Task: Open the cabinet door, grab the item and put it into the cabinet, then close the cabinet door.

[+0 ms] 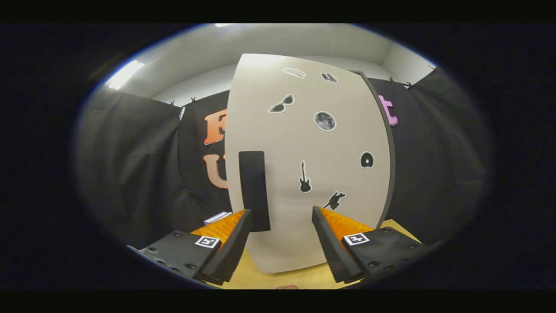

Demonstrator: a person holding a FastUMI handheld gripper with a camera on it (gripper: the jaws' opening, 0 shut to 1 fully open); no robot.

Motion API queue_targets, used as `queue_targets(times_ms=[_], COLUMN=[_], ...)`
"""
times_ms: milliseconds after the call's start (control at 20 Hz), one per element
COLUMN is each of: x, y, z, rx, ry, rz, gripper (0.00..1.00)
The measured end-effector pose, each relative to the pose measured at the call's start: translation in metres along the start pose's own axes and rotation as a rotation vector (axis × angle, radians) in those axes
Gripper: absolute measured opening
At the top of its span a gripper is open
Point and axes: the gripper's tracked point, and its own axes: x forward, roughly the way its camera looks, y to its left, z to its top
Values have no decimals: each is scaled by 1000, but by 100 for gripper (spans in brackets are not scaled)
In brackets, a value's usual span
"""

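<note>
The gripper [281,219] has its fingers spread wide apart with nothing held between them. Just ahead stands the cabinet door [308,143], a pale panel dotted with small dark stickers, and it looks closed, or close to it. Its dark handle [253,189] is a vertical bar on the door's left part, with its long axis running straight up and down. The lower end of the handle sits right by the tip of the left finger [236,228], so the bar lies off the gap's centre, toward the left finger rather than midway between the two. I judge the opening step is the one in hand, and the coming move calls for a small shift leftward so both fingers straddle the upright bar before closing. The cabinet rests on a yellowish table [269,278]. The item to stow cannot be picked out with any certainty.
</note>
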Motion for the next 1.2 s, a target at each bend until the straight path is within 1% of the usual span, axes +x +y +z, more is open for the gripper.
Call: queue_targets(times_ms=[200,500,750,1200], x=[14,38,48,68], y=[-1,4,7,8], z=[3,0,-1,-3], rx=[18,-8,17,17], ry=[5,20,38,52], rz=[8,11,11,-17], gripper=[89,89,89,89])
